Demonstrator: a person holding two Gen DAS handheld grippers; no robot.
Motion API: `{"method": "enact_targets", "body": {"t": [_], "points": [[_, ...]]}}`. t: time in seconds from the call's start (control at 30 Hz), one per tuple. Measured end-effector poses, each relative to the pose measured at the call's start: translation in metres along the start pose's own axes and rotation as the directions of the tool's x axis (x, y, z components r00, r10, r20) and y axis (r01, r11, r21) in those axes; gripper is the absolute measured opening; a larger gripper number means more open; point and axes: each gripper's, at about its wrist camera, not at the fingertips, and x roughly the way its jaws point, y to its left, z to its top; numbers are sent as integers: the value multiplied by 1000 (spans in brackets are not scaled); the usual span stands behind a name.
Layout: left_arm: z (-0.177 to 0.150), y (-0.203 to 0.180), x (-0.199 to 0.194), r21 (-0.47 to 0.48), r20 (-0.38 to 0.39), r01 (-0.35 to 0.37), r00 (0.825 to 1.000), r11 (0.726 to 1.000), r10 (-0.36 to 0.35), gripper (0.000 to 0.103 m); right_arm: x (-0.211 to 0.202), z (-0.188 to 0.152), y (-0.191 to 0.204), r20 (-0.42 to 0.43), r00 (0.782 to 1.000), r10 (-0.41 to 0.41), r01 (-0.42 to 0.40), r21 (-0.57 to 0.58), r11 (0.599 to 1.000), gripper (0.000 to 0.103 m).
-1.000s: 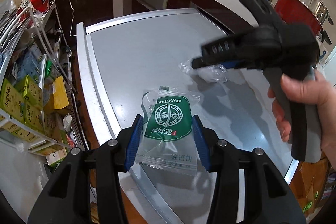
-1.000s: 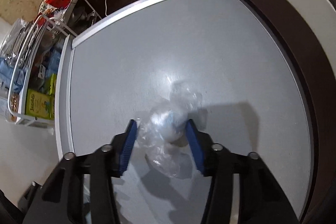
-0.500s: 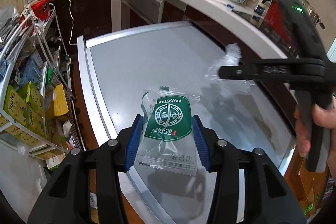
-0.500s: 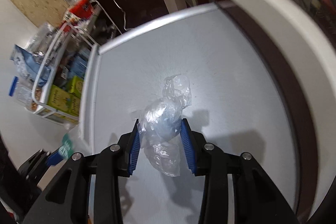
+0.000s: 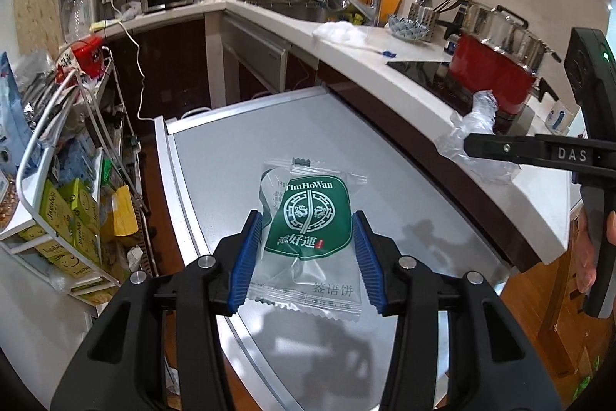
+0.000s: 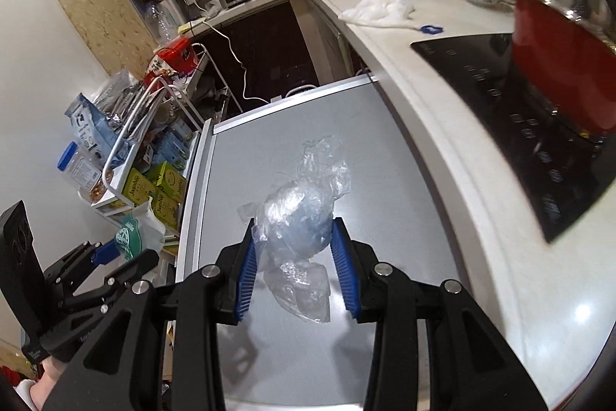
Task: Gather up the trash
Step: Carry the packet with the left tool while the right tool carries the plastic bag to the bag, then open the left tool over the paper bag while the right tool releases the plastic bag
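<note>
My left gripper (image 5: 306,253) is shut on a clear snack wrapper with a green label (image 5: 308,230), held in the air above the grey table (image 5: 215,156). The right gripper (image 6: 296,257) is shut on a crumpled clear plastic bag (image 6: 300,214), also lifted off the table (image 6: 385,180). From the left wrist view the right gripper (image 5: 473,145) juts in from the right with the plastic bag (image 5: 467,137) bunched at its tip. In the right wrist view the left gripper (image 6: 104,253) sits low at the left, the green wrapper (image 6: 129,237) showing at its tip.
A white counter (image 5: 385,79) curves along the table's right side, bearing a red pot (image 5: 496,76), a black hob (image 6: 539,126) and a white cloth (image 6: 377,10). A wire rack (image 5: 69,156) full of green boxes and packets stands left of the table. A hand (image 5: 589,257) grips the right tool.
Both grippers rose from the table with their trash. The right gripper closed tighter on the plastic bag, lifted it off the surface and swung to the right, toward the counter.
</note>
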Motion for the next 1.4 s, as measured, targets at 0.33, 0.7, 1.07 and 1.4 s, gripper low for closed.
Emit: {"method": "enact_targets", "body": {"t": [0.33, 0.7, 1.07, 1.4], "points": [[-18, -28, -56, 3, 61, -14, 998, 1000, 14, 48, -69, -39, 0, 36, 999, 27, -25, -58, 998, 37], [-53, -60, -107, 22, 75, 7, 997, 1000, -8, 48, -108, -102, 1, -34, 998, 60, -64, -128, 990, 37], [-114, -95, -115, 73, -67, 60, 996, 996, -56, 48, -108, -170, -8, -212, 975, 65, -99, -153, 983, 37], [-202, -122, -45, 134, -302, 69, 953, 989, -26, 48, -27, -256, -23, -427, 904, -1, -73, -157, 985, 37]]}}
